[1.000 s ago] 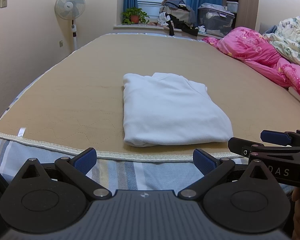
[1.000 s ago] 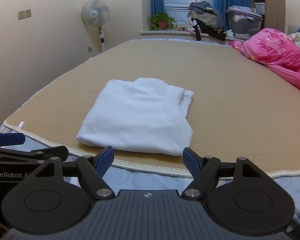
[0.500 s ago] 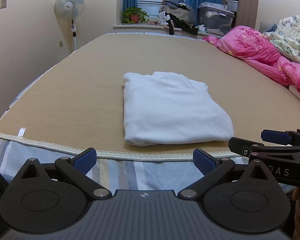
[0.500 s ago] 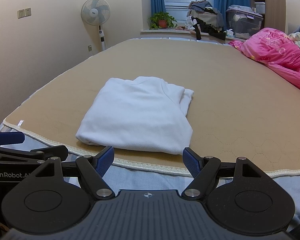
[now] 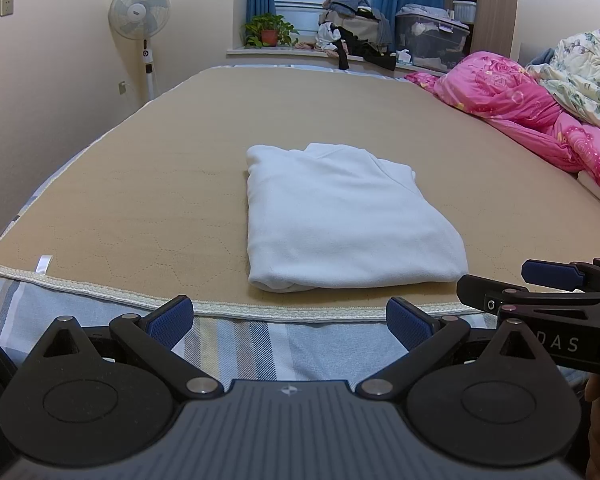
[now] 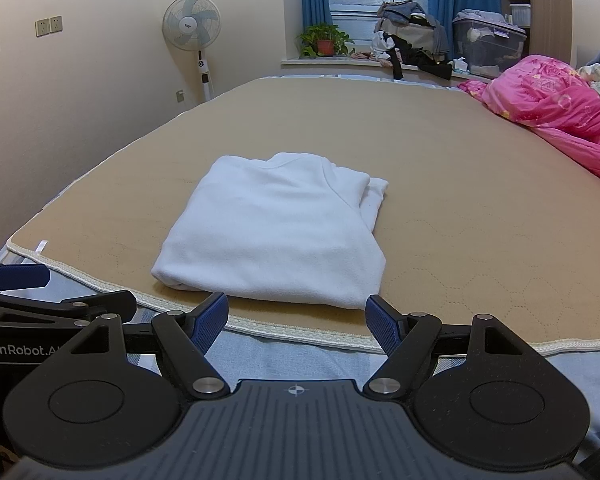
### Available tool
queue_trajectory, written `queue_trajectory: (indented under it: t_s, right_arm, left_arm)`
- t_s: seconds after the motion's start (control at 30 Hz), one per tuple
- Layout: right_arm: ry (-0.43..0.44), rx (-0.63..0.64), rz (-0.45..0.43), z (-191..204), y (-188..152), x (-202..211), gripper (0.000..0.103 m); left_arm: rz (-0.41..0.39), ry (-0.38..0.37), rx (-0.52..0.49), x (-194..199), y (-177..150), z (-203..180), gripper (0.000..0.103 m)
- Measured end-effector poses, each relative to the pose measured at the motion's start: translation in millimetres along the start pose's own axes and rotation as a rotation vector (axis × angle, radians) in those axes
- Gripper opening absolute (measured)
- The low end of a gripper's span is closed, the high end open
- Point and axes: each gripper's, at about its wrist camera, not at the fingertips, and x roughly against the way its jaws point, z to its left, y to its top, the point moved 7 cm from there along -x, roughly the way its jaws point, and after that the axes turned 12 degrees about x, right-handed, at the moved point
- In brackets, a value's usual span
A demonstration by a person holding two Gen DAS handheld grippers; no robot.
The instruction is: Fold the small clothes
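A white garment (image 5: pixel 344 220) lies folded into a neat rectangle on the tan mat (image 5: pixel 140 200) near the bed's front edge; it also shows in the right wrist view (image 6: pixel 276 232). My left gripper (image 5: pixel 290 320) is open and empty, held back over the striped sheet in front of the mat. My right gripper (image 6: pixel 296 322) is open and empty, just short of the garment's near edge. Each gripper shows at the side of the other's view: the right gripper (image 5: pixel 540 292) and the left gripper (image 6: pixel 40 296).
A pink quilt (image 5: pixel 520 108) and a floral blanket (image 5: pixel 584 68) lie at the right of the bed. A standing fan (image 5: pixel 140 20) is by the left wall. A potted plant (image 5: pixel 268 32), a clothes pile and a storage bin (image 5: pixel 428 40) sit on the window ledge.
Almost nothing has changed. Both grippers stay open and hover in place; the garment lies still.
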Motion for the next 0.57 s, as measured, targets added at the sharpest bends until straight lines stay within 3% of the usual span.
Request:
queue_trajectory:
  t_s: [0.57]
  right_arm:
    - [0.002,0.001,0.001,-1.4,-0.7,1.6,0.077]
  left_arm:
    - [0.003,-0.001,-0.001,-1.1,0.2,1.5,0.103]
